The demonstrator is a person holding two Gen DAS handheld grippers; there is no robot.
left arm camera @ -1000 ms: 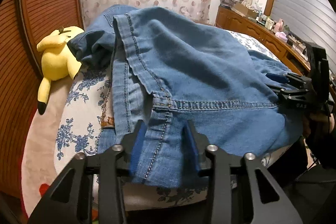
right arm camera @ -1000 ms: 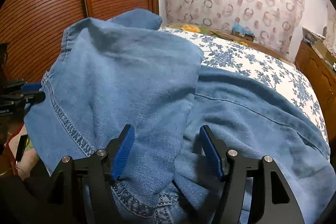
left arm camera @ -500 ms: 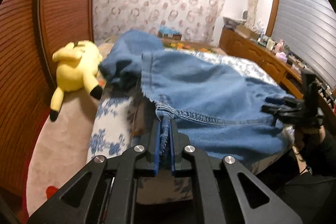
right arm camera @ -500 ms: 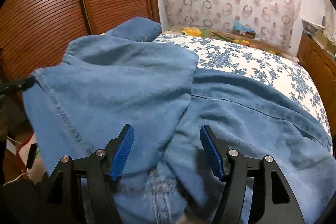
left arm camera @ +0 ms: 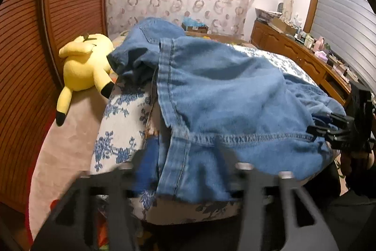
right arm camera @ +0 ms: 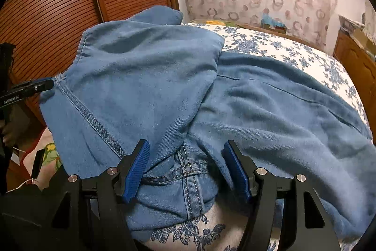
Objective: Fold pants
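The pants (left arm camera: 223,95) are blue denim jeans, lying in a loose heap on a bed (left arm camera: 119,119) covered by a white spread printed with blue flowers. In the left wrist view a folded-over layer rises into a soft hump, with a double-stitched seam running across its lower part and a hemmed edge running up its left side; a bunched part of the denim sticks up behind it, next to a yellow plush toy (left arm camera: 82,65) at the bed's left edge. In the right wrist view the pants (right arm camera: 188,98) show the same folded layer on the left lying over a flatter spread of denim that runs off to the right, and a thick seam junction with pale stitching sits low in the middle. The only writing that can be read is white lettering on the side of the left gripper (right arm camera: 30,88) as seen from the right wrist; it looks like "GenRobot.AI". The left gripper (left arm camera: 185,171) is blurred, its jaws opening, with the near edge of the denim lying between them and no longer pinched. The right gripper (right arm camera: 188,168) has its jaws spread wide, the blue pads (right arm camera: 137,168) standing either side of the seam junction without pressing it.
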